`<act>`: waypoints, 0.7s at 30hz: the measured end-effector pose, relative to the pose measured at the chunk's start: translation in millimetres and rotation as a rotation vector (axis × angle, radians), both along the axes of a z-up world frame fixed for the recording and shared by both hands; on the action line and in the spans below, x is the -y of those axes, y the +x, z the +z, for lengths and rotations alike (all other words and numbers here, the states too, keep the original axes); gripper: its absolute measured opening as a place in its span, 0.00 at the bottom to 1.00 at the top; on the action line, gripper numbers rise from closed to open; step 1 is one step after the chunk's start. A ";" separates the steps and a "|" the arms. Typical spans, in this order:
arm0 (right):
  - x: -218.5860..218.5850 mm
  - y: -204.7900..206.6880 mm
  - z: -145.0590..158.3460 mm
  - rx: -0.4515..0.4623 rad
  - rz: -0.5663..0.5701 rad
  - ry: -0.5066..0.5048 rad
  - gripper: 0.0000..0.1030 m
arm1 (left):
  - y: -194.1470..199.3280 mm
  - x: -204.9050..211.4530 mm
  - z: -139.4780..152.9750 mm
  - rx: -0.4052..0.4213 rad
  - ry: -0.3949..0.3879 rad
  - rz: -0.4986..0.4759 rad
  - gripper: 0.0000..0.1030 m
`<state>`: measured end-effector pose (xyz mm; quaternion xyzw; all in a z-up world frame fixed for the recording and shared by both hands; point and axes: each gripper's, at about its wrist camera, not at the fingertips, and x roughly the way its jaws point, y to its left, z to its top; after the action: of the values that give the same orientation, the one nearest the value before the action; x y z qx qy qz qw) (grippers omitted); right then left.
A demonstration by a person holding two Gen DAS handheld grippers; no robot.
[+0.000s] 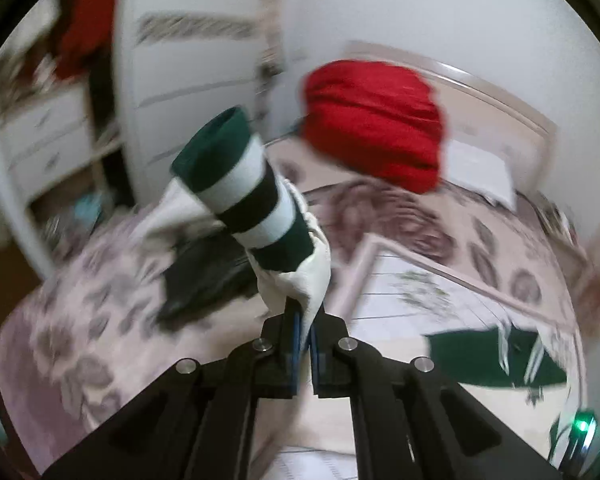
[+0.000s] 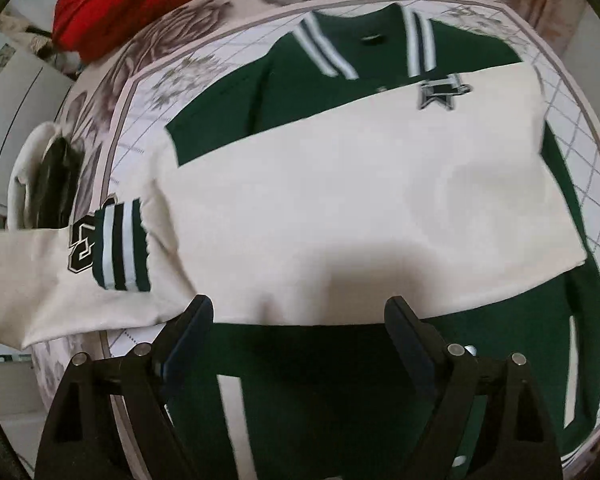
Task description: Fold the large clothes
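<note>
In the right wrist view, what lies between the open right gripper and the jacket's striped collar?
Right gripper hovers over the green jacket. Between it and the collar lies one cream sleeve, folded across the chest, then green shoulder fabric.

Left wrist view motion-blurred throughout: drawers (image 1: 48, 132) and bedspread (image 1: 100, 320) pattern smeared, jacket (image 1: 496, 356) mostly out of sight behind lens edge; right wrist view: jacket hem (image 2: 340, 420) cut off by frame bottom, sleeve (image 2: 28, 280) runs off left edge.
</note>
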<state>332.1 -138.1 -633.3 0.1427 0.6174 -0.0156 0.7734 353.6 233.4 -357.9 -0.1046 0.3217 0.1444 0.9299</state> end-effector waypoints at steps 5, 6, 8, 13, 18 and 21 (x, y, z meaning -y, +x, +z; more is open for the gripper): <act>47.7 -1.2 5.3 0.013 -0.008 -0.034 0.86 | 30.8 124.0 3.4 -0.002 -0.007 -0.220 0.01; 58.0 -0.2 7.2 0.015 -0.011 -0.038 0.86 | 34.8 147.7 1.7 -0.007 -0.020 -0.258 0.01; 84.0 1.9 10.0 0.018 -0.024 -0.058 0.86 | 42.2 204.2 -5.5 -0.034 -0.053 -0.355 0.01; 176.4 -12.2 2.3 -0.004 -0.110 -0.115 0.86 | 50.7 341.7 -44.7 -0.154 -0.148 -0.571 0.01; 259.7 -43.8 -28.3 -0.079 -0.195 -0.134 0.87 | 45.8 458.9 -103.1 -0.265 -0.082 -0.734 0.01; 295.1 -65.8 -43.2 -0.121 -0.234 -0.103 0.87 | 46.7 498.8 -141.5 -0.383 -0.003 -0.755 0.03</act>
<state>266.2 -433.2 -676.5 0.1726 0.6403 -0.1460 0.7341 400.2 -265.4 -499.4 0.0480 0.5048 -0.1901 0.8407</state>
